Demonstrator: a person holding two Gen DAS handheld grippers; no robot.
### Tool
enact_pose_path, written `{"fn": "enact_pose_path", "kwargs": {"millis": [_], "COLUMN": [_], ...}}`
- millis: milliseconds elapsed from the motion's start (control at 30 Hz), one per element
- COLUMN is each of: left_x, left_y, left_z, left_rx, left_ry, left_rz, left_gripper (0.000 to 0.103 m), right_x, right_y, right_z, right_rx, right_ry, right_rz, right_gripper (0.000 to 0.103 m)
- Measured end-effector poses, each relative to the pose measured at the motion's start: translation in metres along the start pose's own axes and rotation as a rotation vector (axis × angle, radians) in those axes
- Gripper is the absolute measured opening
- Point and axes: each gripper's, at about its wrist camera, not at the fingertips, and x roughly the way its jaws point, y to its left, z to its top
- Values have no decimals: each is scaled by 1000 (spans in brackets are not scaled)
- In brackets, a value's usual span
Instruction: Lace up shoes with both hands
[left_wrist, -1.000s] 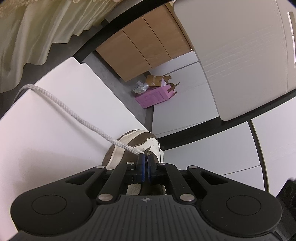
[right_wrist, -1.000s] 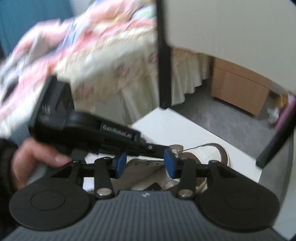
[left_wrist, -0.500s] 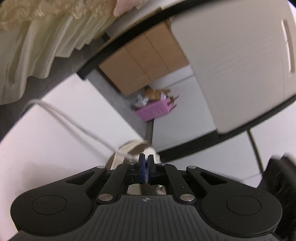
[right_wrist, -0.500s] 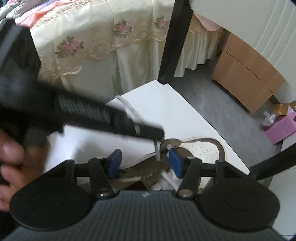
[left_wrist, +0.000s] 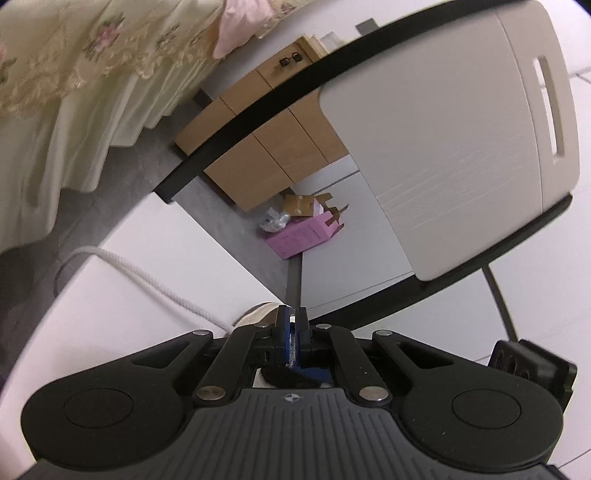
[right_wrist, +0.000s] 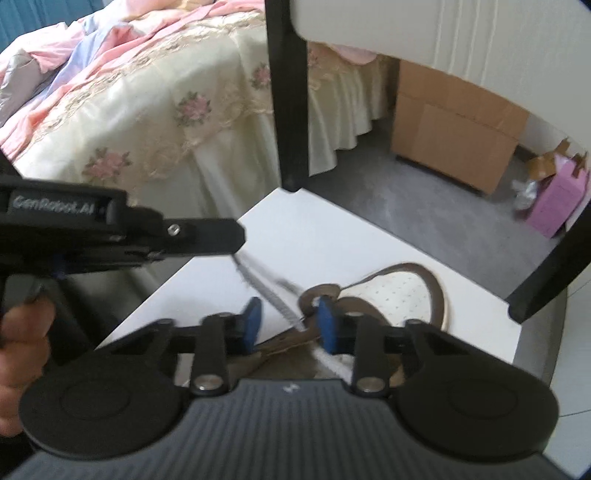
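My left gripper (right_wrist: 236, 236) pinches the lace (right_wrist: 275, 295); it runs diagonally between my closing right gripper (right_wrist: 286, 325), over the shoe (right_wrist: 391, 299).

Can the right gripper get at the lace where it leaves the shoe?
Probably yes. The right gripper has its jaws closing with the white lace running between them, right at the shoe. The left gripper holds the lace's far end off to the side, clear of that spot.

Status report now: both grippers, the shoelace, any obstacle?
Left gripper shut on lace. Right gripper closing, lace between pads, not pinched. Shoe on white table. No obstacle seen.
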Motion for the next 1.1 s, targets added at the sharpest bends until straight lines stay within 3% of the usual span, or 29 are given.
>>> {"fn": "enact_pose_path", "kwargs": {"millis": [133,400,533,600,633,667,800,900,1000,1100], "left_x": [0,-5,-6,-8,-9,-10,-13,-11,-8,-3], "left_y": [-3,-10,-11,-14,-16,-18,-27,-37,-49,-53], "left_z": [-2,-6,-10,-13,-15,-17,-28,-45,-62,-77], "left_rx": [31,117,137,171,184,199,294,430,585,666], "left_ry": [23,35,60,66,67,65,84,110,112,111], "left_rz": [20,118,126,140,146,151,178,213,213,219], "left_gripper": [3,4,5,19,38,47,47,47,45,45], "right_x": [3,8,8,8,7,7,6,5,2,-3], "right_y": [-18,-44,-52,-54,-55,-55,-55,-53,-47,-37], "right_z": [-6,-16,-19,-21,-22,-22,-22,-21,-18,-14], "right_rx": [173,475,592,622,630,636,637,615,538,444], "right_ry": [-29,-72,-77,-79,-81,-83,-85,-88,-87,-86], "right_rz": [36,134,181,192,194,195,194,184,156,100], "right_gripper": [6,6,6,6,6,6,6,4,3,3]}}
